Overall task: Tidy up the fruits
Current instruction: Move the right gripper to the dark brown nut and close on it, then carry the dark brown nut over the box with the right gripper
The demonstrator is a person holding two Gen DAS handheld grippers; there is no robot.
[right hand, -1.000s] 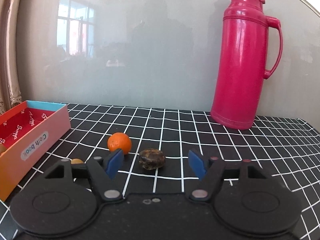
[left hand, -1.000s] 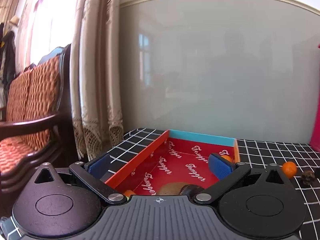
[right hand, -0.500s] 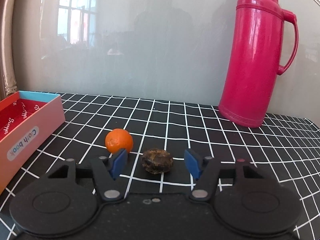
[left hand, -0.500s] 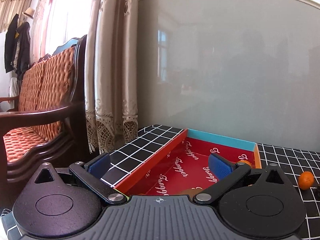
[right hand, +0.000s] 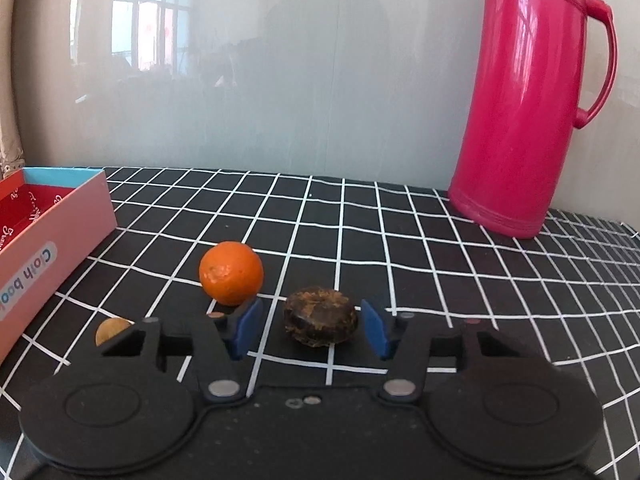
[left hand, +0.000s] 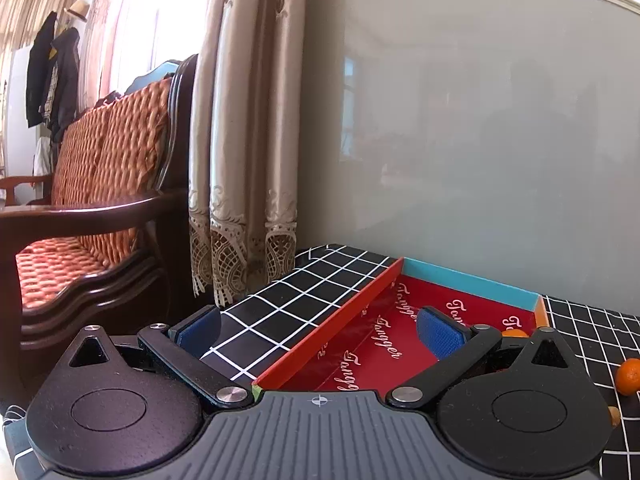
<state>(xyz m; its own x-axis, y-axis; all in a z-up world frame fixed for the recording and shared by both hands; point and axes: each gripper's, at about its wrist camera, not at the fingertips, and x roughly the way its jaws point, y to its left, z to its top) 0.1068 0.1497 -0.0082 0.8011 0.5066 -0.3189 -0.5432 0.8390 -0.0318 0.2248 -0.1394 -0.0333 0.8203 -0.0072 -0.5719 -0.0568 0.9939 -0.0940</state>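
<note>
the right hand-held gripper (right hand: pixel 312 330) is spread wide around a dark brown wrinkled fruit (right hand: pixel 320 322) on the checked bench (right hand: pixel 440 264), pads not touching it. an orange (right hand: pixel 231 272) sits at its 10 o'clock. the left hand-held gripper (left hand: pixel 320 330) is spread, empty, over the red box (left hand: pixel 328 340).
</note>
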